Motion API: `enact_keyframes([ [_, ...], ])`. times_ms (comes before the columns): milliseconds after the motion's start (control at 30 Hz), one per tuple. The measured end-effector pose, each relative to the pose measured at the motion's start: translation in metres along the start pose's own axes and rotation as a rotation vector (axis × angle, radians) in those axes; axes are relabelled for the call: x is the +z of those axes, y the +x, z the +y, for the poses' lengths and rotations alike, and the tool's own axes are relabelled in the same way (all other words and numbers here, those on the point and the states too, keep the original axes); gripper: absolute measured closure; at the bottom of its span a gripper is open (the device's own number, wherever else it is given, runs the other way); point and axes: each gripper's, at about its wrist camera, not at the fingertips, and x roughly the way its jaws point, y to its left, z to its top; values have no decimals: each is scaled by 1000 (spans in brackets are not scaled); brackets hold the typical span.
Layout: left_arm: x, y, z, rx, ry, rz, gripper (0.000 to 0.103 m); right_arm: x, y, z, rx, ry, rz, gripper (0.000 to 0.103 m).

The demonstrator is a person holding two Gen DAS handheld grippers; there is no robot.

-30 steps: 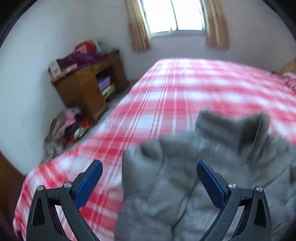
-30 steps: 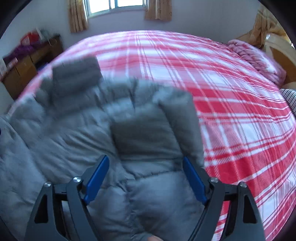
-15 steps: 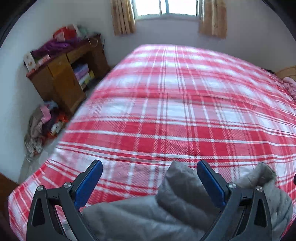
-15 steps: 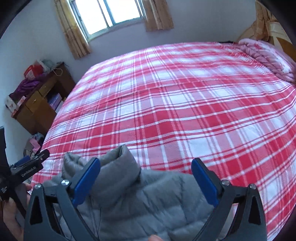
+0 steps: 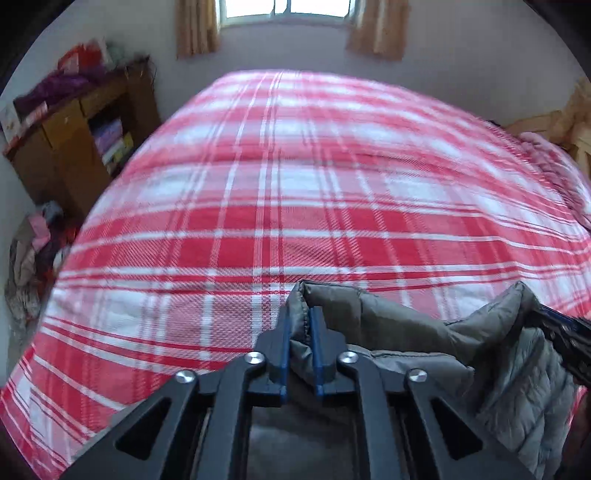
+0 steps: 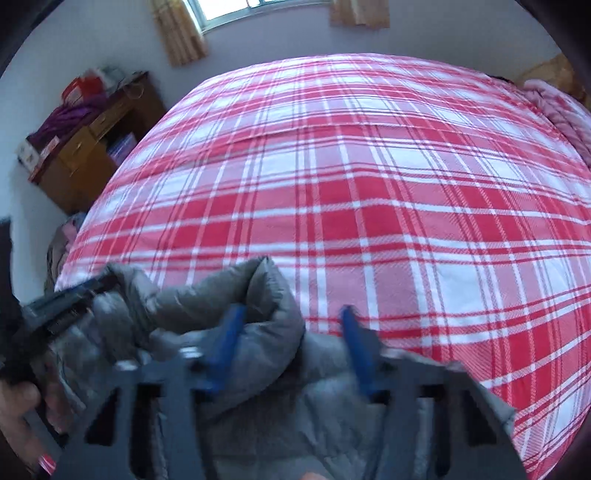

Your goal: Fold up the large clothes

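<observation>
**Jacket pinched at the near edge of the bed**

Jacket (image 5: 406, 350), grey and quilted, lies bunched at the near edge of the bed (image 5: 314, 184), which carries a red and white plaid cover.

At far left a wooden desk (image 5: 74, 147) stands against the wall, piled with clutter, and a heap of clothes (image 5: 33, 254) lies on the floor below it. A window (image 5: 291, 7) with tan curtains sits in the far wall beyond the bed.

The left gripper (image 5: 300, 332) has just closed; its blue fingers (image 5: 284, 343) are clamped on a raised fold of the jacket, and the cloth stands up between them. In the right wrist view a hand (image 6: 22, 417) with a red-painted nail holds this gripper at the picture's left edge.

The right gripper (image 6: 293, 332) hangs over the jacket's collar. Its jaws have just been narrowing, and the picture is blurred. The left finger (image 6: 229, 336) lies against the rolled collar, while the right one is apart from it above the plaid, so the cloth is between them but not pinched.

At far right a pink blanket (image 6: 557, 107) lies at the bed's edge.
</observation>
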Motion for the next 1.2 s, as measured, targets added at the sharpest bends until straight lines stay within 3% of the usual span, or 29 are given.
enact_keyframes([
  [33, -4, -15, 0, -7, 9, -28, 98, -3, -5, 1, -10, -24, -13, 87],
  [233, -37, -64, 12, -24, 46, -137, 100, -29, -43, 5, -42, -165, -97, 96],
  [367, -73, -53, 23, -10, 21, -114, 100, -56, -46, 1, -49, -220, -124, 98],
  [500, -101, -28, 21, 4, 6, -49, 100, -81, -20, -15, -76, -205, -86, 99],
  [633, -104, -23, 12, 42, 34, -49, 100, -91, -4, -19, -107, -218, -67, 102],
  [767, -98, -48, 7, 99, 70, -71, 98, -89, -11, -18, -122, -232, -73, 102],
  [833, -96, -64, 6, 130, 88, -85, 86, -89, -19, -22, -109, -237, -81, 101],
  [867, -96, -73, 6, 145, 91, -105, 64, -89, -22, -24, -102, -233, -75, 99],
  [900, -96, -83, 8, 151, 87, -131, 32, -89, -25, -27, -102, -230, -69, 91],
  [967, -95, -104, 12, 170, 75, -207, 8, -92, -34, -34, -91, -222, -70, 74],
  [1033, -91, -121, 13, 183, 72, -284, 8, -95, -47, -40, -91, -220, -82, 46],
  [1133, -69, -123, 11, 211, 48, -309, 8, -90, -70, -49, -96, -188, -137, 43],
  [1200, -50, -108, 5, 299, 16, -281, 8, -81, -77, -47, -108, -163, -161, 43],
])
